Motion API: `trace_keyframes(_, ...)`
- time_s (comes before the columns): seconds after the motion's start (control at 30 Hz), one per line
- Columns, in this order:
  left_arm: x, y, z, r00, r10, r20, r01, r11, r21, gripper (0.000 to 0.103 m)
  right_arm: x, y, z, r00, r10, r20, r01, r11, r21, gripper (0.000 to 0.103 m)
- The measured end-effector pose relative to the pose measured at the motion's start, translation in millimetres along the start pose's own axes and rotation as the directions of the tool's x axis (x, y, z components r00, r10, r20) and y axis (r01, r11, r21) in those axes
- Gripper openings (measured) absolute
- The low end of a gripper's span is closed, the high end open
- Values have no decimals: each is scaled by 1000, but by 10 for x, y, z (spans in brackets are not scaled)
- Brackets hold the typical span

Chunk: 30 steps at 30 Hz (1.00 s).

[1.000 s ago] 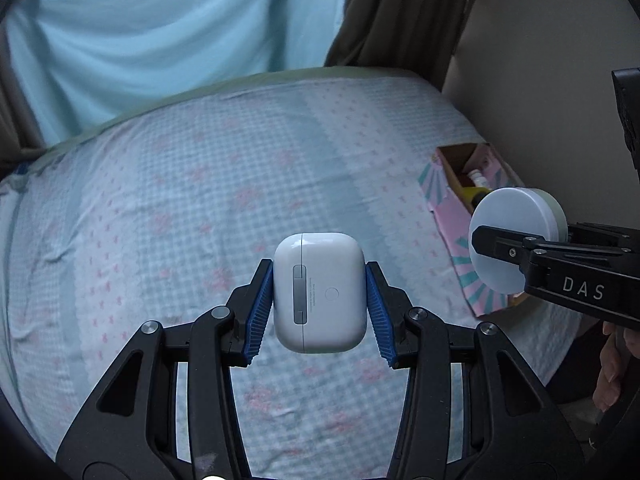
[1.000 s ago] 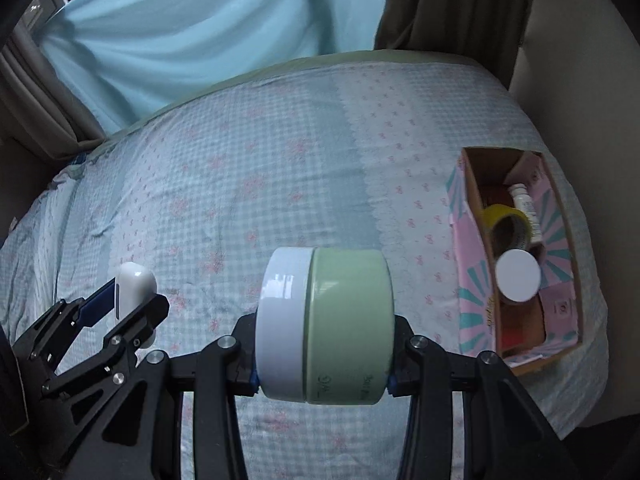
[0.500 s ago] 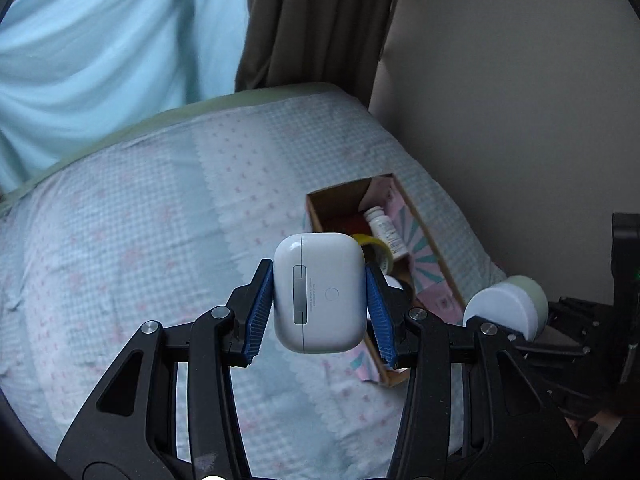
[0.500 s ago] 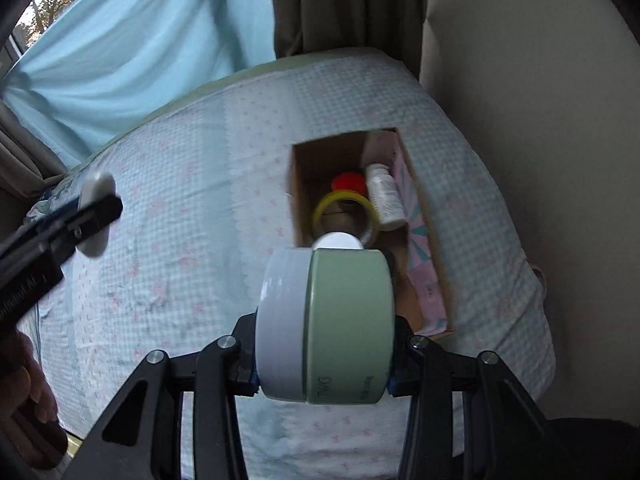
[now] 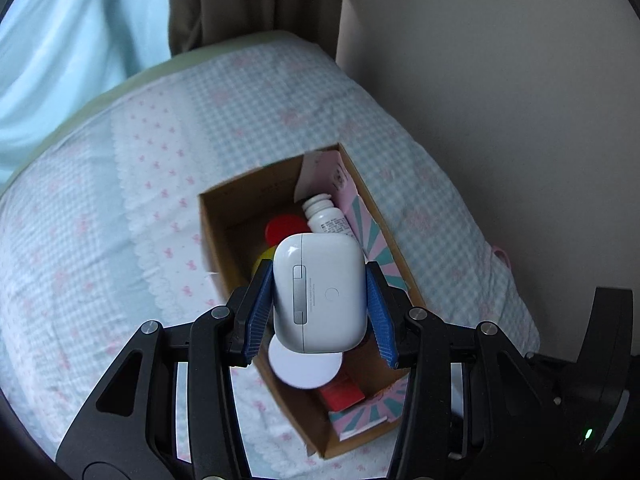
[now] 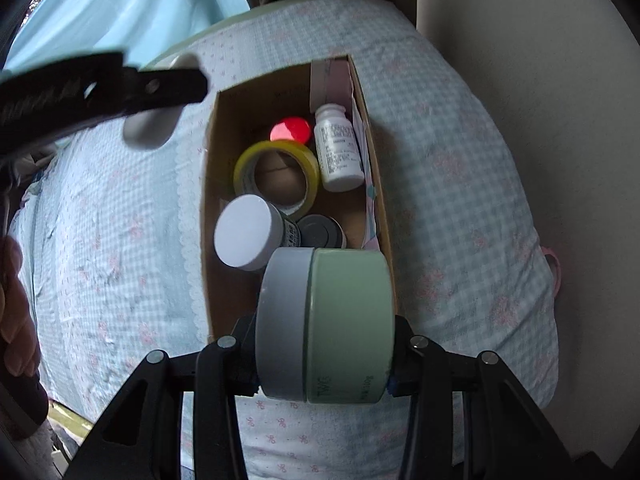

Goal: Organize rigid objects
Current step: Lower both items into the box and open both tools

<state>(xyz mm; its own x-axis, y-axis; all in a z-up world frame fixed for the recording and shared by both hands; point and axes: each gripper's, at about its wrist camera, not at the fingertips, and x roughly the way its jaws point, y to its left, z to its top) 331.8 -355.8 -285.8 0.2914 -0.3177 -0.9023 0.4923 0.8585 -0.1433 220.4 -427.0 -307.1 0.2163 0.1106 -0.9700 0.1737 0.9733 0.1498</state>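
My left gripper (image 5: 320, 304) is shut on a white earbud case (image 5: 320, 292), held above the open cardboard box (image 5: 208, 232) on the bed. My right gripper (image 6: 324, 340) is shut on a pale green jar with a white lid (image 6: 344, 320), lying on its side over the near end of the box (image 6: 210, 184). In the right wrist view the left gripper (image 6: 160, 84) and its earbud case (image 6: 152, 132) hang blurred beyond the box's left wall.
Inside the box lie a yellow tape roll (image 6: 244, 168), a white bottle (image 6: 338, 148), a red cap (image 6: 290, 130), a white-lidded jar (image 6: 246, 236) and a grey round lid (image 6: 320, 232). A beige wall (image 5: 500, 100) stands right of the bed (image 5: 100, 220). A hand (image 6: 16, 300) shows at far left.
Both grippers have swept to the right across the bed and now hang over the cardboard box. The earbud case and the green jar are still held.
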Motion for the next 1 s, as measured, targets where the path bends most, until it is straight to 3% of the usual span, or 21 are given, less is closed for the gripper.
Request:
trace_keyframes(0.27, 674, 32, 59, 992, 19, -126, -16, 999, 30, 41, 464, 18, 32, 997, 17, -75, -21, 998, -52, 40)
trace_keyframes(0.63, 979, 61, 106, 980, 28, -195, -16, 998, 64, 42, 766, -39, 52, 993, -2, -114, -1, 1000, -27, 40)
trace_keyframes(0.67, 999, 69, 126, 980, 26, -199, -15, 998, 59, 42, 774, -39, 48, 994, -2, -109, -1, 1000, -28, 40)
trace_keyframes(0.7, 1009, 78, 145, 979, 18, -202, -7, 999, 53, 52, 773, -39, 40, 995, 0, -98, -3, 1000, -28, 41)
trace_keyframes(0.73, 1027, 92, 167, 979, 12, -204, -3, 999, 47, 64, 765, -42, 31, 997, 8, -82, -10, 1000, -27, 47)
trace_keyframes(0.77, 1024, 111, 184, 979, 11, -203, -3, 999, 41, 98, 758, -46, 31, 998, 16, -64, -17, 1000, -26, 63)
trace_keyframes(0.83, 994, 147, 196, 982, 4, -188, 1, 1000, 29, 103, 724, -34, 10, 999, 14, -38, -15, 1000, -28, 88)
trace_keyframes(0.87, 986, 169, 197, 982, 4, -189, 1, 1000, 22, 103, 712, -32, 2, 999, 39, -31, -39, 999, -25, 95)
trace_keyframes(1.0, 948, 239, 207, 981, 14, -193, -13, 1000, 10, 103, 687, 27, -23, 999, 36, -29, -37, 999, -27, 100)
